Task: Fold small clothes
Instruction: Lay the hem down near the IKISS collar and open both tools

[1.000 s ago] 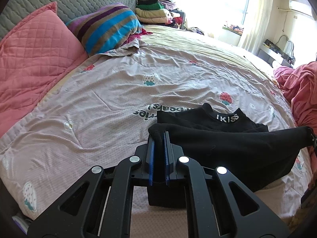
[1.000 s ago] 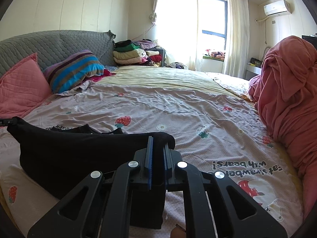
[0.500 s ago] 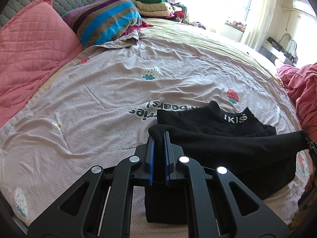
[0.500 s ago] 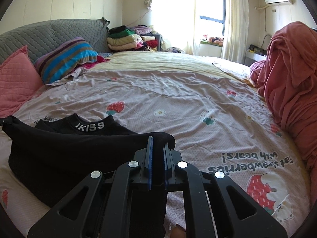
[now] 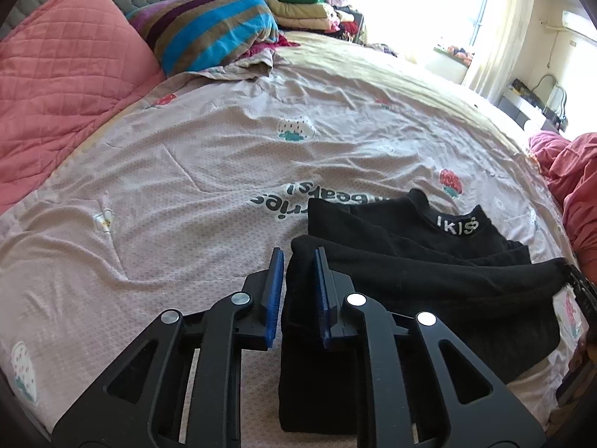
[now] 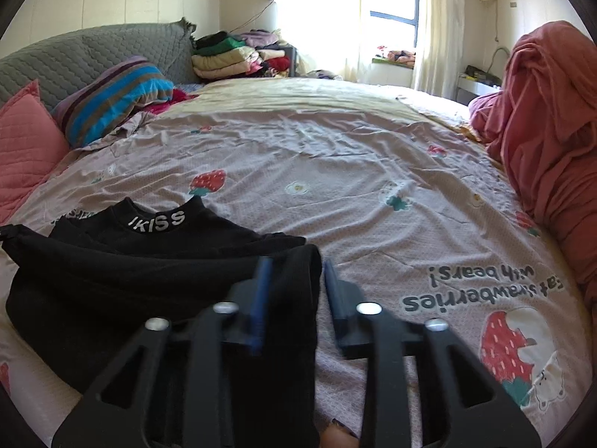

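Note:
A small black garment [image 5: 429,280] with a white "IKISS" collar band [image 5: 457,226] lies on the pink strawberry-print bedspread [image 5: 205,171]. Its lower part is folded up toward the collar. My left gripper [image 5: 298,261] is open, its blue pads either side of the fold's left corner. In the right wrist view the garment [image 6: 130,272] lies at the lower left, and my right gripper [image 6: 294,267] is open around the fold's right corner. The cloth still stands between both pairs of pads.
A pink quilted pillow [image 5: 63,86] and a striped pillow [image 5: 209,33] lie at the head of the bed. Folded clothes [image 6: 231,56] are stacked at the far corner. A red heaped blanket [image 6: 548,138] lies along the right side.
Both grippers carried the folded edge forward toward the collar and lowered it. Both grippers then opened, letting go of the fold's corners.

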Demonstrator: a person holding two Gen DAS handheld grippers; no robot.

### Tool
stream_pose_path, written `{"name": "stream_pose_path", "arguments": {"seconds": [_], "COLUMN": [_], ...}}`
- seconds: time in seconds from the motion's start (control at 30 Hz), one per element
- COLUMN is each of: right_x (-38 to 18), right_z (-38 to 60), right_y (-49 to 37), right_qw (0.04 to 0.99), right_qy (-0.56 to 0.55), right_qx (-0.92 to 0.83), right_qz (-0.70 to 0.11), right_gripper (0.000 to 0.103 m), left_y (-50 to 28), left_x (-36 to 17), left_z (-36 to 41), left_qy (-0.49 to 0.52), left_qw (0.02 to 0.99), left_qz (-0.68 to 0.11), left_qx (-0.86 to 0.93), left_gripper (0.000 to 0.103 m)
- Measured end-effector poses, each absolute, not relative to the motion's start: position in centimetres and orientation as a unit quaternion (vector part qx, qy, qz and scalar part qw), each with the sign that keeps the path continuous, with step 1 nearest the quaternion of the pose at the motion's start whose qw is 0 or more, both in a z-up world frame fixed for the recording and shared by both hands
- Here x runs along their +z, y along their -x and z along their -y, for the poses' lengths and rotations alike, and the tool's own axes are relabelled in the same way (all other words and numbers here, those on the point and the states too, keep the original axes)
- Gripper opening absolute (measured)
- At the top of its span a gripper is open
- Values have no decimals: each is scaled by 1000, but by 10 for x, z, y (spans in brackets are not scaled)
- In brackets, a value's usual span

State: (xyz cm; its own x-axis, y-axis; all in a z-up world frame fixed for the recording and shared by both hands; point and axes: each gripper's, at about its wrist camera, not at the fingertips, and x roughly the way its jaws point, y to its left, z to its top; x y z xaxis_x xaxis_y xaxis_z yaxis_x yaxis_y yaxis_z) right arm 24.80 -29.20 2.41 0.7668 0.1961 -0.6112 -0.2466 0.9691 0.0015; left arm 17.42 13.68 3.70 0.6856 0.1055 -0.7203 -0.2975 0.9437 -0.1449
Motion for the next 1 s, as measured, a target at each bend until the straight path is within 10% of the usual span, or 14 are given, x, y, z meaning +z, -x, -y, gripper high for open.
{"name": "stream_pose_path", "arguments": {"seconds": [0.43,1.0], "right_x": [16,-24], "right_z": [272,219], "right_y": [-194,-231], "right_qw": [921,893], "right_qy": [25,90], "right_qx": [192,191], "right_qz": [-337,-397], "right_gripper": [12,12], "left_y": [-139,-177], "left_x": [42,-11], "left_z": [-95,-73], "left_qy": [105,44], "left_qw": [926,907], "left_qz": [-357,-411], "left_qx": [68,81], "left_gripper": [9,9]}}
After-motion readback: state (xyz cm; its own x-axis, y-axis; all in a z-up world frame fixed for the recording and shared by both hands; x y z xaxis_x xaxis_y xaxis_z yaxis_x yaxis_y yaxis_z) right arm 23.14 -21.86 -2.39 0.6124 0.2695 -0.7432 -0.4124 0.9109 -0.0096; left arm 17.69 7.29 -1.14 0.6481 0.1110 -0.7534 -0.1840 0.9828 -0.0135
